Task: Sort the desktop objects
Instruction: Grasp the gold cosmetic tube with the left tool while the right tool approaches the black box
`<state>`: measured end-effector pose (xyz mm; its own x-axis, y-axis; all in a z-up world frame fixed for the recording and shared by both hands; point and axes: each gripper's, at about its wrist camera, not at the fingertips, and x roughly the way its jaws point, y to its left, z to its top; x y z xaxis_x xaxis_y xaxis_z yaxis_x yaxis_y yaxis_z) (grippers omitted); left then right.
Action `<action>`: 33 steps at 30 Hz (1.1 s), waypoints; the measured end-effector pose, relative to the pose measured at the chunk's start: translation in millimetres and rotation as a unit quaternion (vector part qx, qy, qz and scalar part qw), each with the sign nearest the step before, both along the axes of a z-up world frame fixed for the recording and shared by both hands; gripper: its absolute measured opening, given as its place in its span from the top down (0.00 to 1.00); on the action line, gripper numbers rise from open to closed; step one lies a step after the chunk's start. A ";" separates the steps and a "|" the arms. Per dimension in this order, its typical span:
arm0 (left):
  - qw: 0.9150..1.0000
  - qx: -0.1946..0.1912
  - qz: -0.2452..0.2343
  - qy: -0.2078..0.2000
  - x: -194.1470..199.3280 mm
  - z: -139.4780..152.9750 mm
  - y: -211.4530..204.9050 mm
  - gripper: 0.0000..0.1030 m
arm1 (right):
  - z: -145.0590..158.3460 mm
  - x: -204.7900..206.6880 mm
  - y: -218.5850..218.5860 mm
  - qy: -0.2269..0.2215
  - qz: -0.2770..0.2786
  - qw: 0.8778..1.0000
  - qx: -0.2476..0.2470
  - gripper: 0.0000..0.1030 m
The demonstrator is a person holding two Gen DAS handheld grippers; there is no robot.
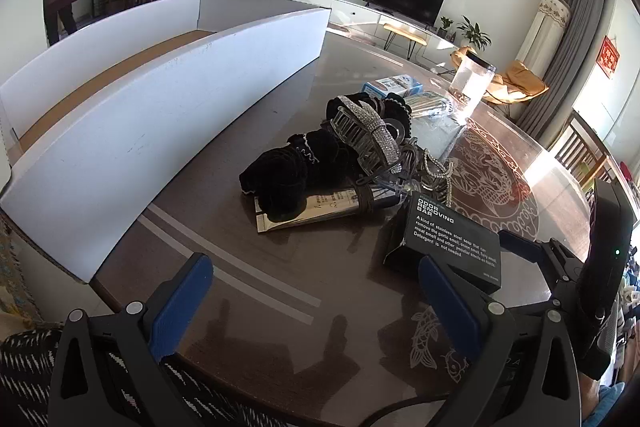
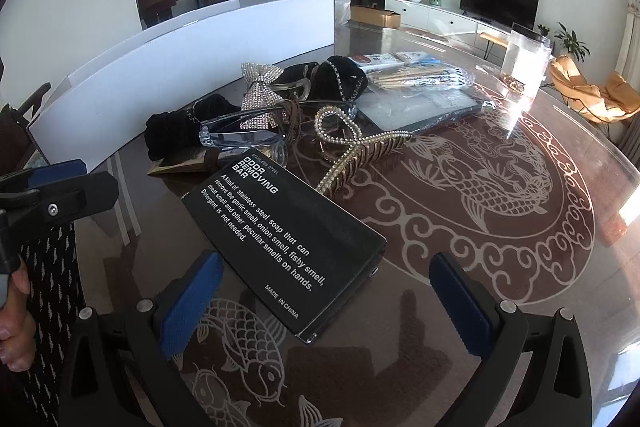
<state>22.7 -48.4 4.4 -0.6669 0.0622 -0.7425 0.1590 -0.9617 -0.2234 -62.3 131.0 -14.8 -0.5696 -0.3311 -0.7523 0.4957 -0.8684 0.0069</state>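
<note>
Left wrist view takes in the table [image 1: 280,267], brown under glass with pale fish and scroll patterns, and on it the long white tray [image 1: 168,99] with a cardboard floor, lying well to the left of the black box [image 1: 452,247]. That box is my landmark. Its white print reads "ODOR REMOVING BAR", then "A kind of stainless steel soap that can remove the garlic smell, onion smell, fishy smell, meat smell and other peculiar smells on hands. Detergent is not needed." and "MADE IN CHINA".

Beyond the box sits the pile: black velvet scrunchies [image 1: 288,175], a rhinestone bow clip [image 2: 260,95], clear glasses [image 2: 240,135] and a pearl claw clip [image 2: 360,151] touching the box's far edge. Farther back are a bagged flat pack [image 2: 420,107] and a clear jar [image 2: 524,63] with a black lid.

My left claw [image 1: 316,303] hangs wide open just left of the box, holding nothing. My right claw [image 2: 324,303] is spread as wide, empty, with the box's near corner between its blue pads [image 2: 188,307].
</note>
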 end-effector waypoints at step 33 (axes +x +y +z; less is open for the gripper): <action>0.994 -0.063 0.062 -0.071 -90.3 -37.5 -14.0 0.00 | -12.4 1.7 71.3 -0.043 -0.197 0.979 0.022 0.00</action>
<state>-67.6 -62.4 -33.1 -0.5514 -0.1139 -0.8264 0.2991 -0.9518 -0.0684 -60.6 202.3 -27.1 -0.5802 -0.0645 -0.8119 0.1205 -0.9927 -0.0072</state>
